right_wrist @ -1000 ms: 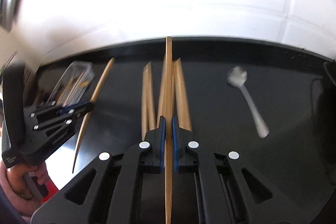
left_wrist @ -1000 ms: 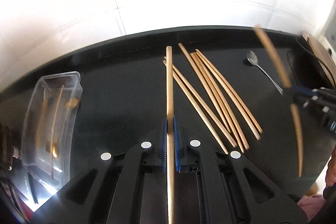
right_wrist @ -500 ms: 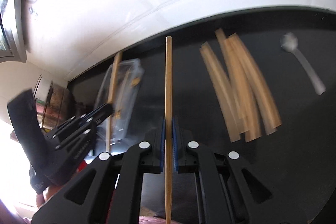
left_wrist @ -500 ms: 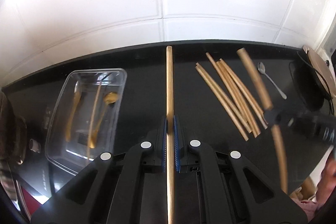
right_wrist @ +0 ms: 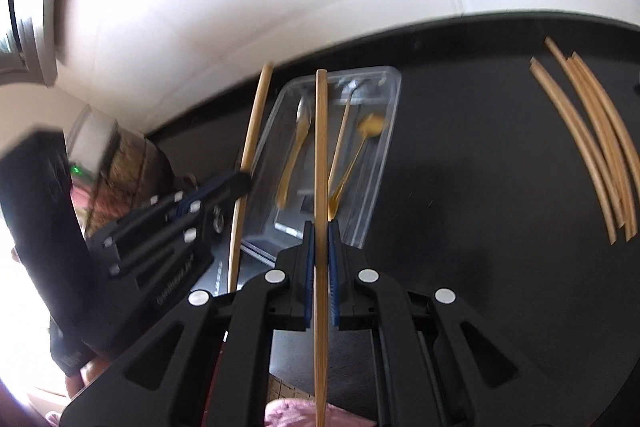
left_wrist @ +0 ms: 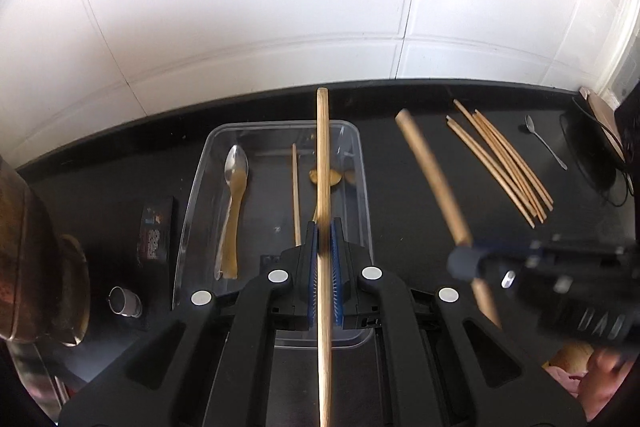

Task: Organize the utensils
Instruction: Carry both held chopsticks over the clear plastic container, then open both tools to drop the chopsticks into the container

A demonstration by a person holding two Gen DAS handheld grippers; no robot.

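left wrist view: left gripper (left_wrist: 324, 243) clamps a chopstick (left_wrist: 322, 155) lengthwise over clear tray (left_wrist: 362, 163) at counter's back edge, prob to drop in; right gripper (right_wrist: 319, 247) pinches 2nd chopstick (right_wrist: 321, 147), same aim.

- Counter (left_wrist: 420, 227): black, smooth, glossy; faint reflections visible.
- Wall tiles (left_wrist: 240, 7): white, glazed, shiny, thin grout lines.
- Storage box (left_wrist: 362, 163): clear plastic, smooth, glossy highlights on the rim.
- Chopstick in left gripper (left_wrist: 323, 155): pale wood or bamboo, matt, fine grain.
- Chopstick in right gripper (right_wrist: 321, 147): same pale matt wood.
- Loose chopsticks (left_wrist: 504, 163): light wood, matt.
- Spoon in box (left_wrist: 236, 163): polished metal bowl, gold-toned handle.
- Small spoon on counter (left_wrist: 546, 143): silvery metal, shiny.
- Left gripper (left_wrist: 324, 239): black matt plastic body, blue ribbed pads (left_wrist: 335, 267), metal screw heads.
- Right gripper (right_wrist: 319, 239): same black matt plastic, blue pads.
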